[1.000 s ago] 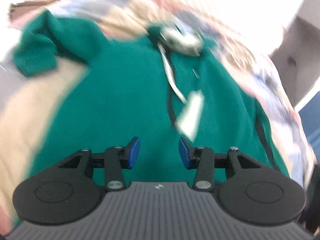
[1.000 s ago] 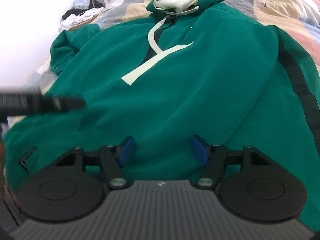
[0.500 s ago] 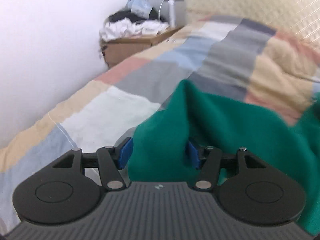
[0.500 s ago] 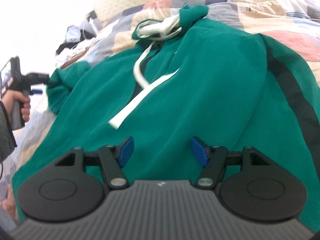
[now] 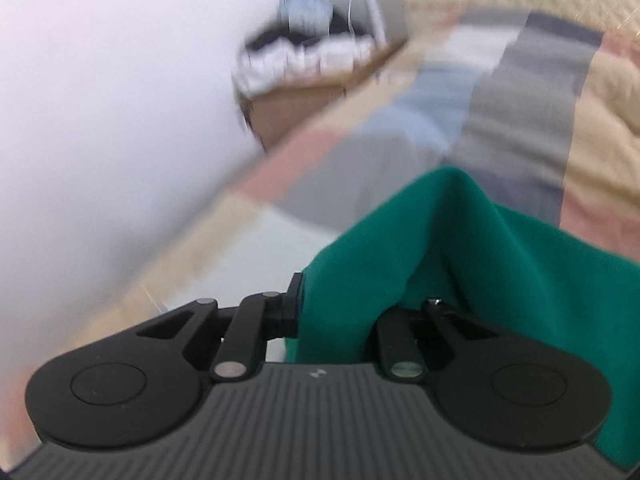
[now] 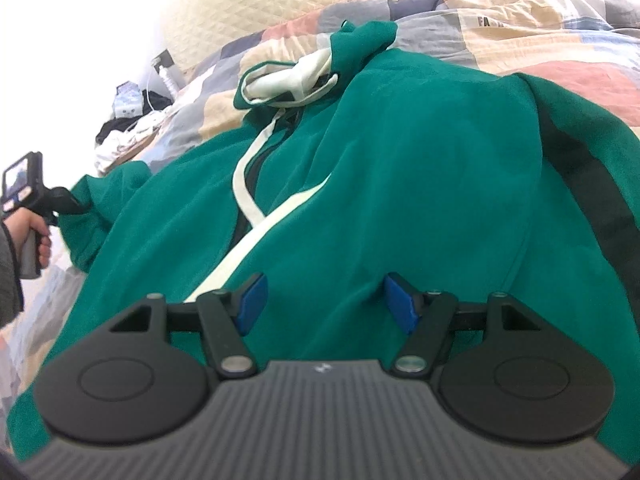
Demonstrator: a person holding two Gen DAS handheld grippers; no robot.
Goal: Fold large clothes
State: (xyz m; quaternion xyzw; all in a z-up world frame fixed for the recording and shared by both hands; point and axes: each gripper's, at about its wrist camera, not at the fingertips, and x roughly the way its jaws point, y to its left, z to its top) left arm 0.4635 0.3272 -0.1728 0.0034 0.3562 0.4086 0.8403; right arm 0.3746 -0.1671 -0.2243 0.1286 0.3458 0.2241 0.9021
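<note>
Bed [image 6: 540, 36] with patchwork quilt [image 6: 568, 76]; green hoodie [image 6: 400, 184] spread flat on it, hood at 12 o'clock.

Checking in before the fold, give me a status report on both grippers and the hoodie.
Left gripper just closed, shut on sleeve. Right gripper open above green hoodie, gripping nothing. White drawstring loose across chest.

Both wrist views face the hoodie [image 6: 400, 184] closely.
</note>
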